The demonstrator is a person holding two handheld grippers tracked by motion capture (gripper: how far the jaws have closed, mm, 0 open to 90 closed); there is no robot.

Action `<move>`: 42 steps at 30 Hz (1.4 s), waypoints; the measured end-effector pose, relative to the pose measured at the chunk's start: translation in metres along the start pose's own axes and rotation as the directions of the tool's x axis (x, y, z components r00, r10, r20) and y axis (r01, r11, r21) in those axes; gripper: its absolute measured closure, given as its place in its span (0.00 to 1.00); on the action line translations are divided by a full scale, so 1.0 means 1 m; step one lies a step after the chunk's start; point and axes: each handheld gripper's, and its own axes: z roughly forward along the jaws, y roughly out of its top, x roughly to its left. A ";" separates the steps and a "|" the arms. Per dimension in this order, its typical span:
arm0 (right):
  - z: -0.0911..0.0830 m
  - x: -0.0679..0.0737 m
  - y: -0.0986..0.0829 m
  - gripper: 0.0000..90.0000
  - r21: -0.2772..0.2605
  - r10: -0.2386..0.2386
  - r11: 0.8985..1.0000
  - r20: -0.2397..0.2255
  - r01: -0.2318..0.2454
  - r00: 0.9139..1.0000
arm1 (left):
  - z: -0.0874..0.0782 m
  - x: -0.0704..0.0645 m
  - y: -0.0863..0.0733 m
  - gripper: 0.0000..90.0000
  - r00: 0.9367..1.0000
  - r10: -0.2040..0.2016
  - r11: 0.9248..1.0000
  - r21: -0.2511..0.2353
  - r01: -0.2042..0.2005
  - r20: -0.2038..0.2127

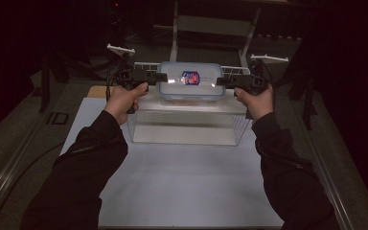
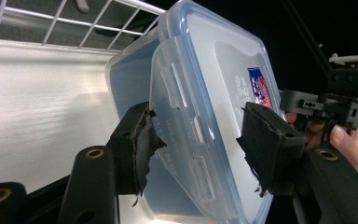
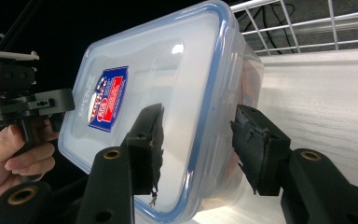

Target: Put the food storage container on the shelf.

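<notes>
A clear plastic food container [image 1: 189, 82] with a blue-rimmed lid and a red and blue label sits level over a white shelf top. My left gripper [image 1: 159, 76] holds its left end and my right gripper [image 1: 220, 81] holds its right end. In the left gripper view the container [image 2: 214, 84] stands edge-on between the jaws of the left gripper [image 2: 196, 126], one pad on the lid, the other on the base. The right gripper [image 3: 198, 126] clamps the container [image 3: 168, 84] the same way. I cannot tell whether the container rests on the shelf or hangs just above it.
A clear box-like stand [image 1: 187, 127] carries the white shelf top under the container. A white wire rack [image 1: 143, 64] runs behind it. A white mat [image 1: 187, 182] covers the table in front. Dark metal frames and table rails flank both sides.
</notes>
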 end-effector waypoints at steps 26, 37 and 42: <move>-0.029 0.033 -0.028 0.41 -0.080 -0.251 0.964 0.039 0.254 0.967 | -0.033 -0.053 -0.063 0.30 0.890 0.436 0.886 -0.106 -0.450 -0.138; -0.040 0.034 -0.065 0.19 -0.109 -0.342 0.936 -0.046 0.335 0.939 | -0.002 -0.043 -0.101 0.84 0.854 0.489 0.871 0.043 -0.489 -0.176; -0.037 0.026 -0.089 0.19 -0.094 -0.346 0.936 -0.071 0.339 0.935 | 0.012 -0.038 -0.097 0.93 0.861 0.473 0.880 0.044 -0.474 -0.184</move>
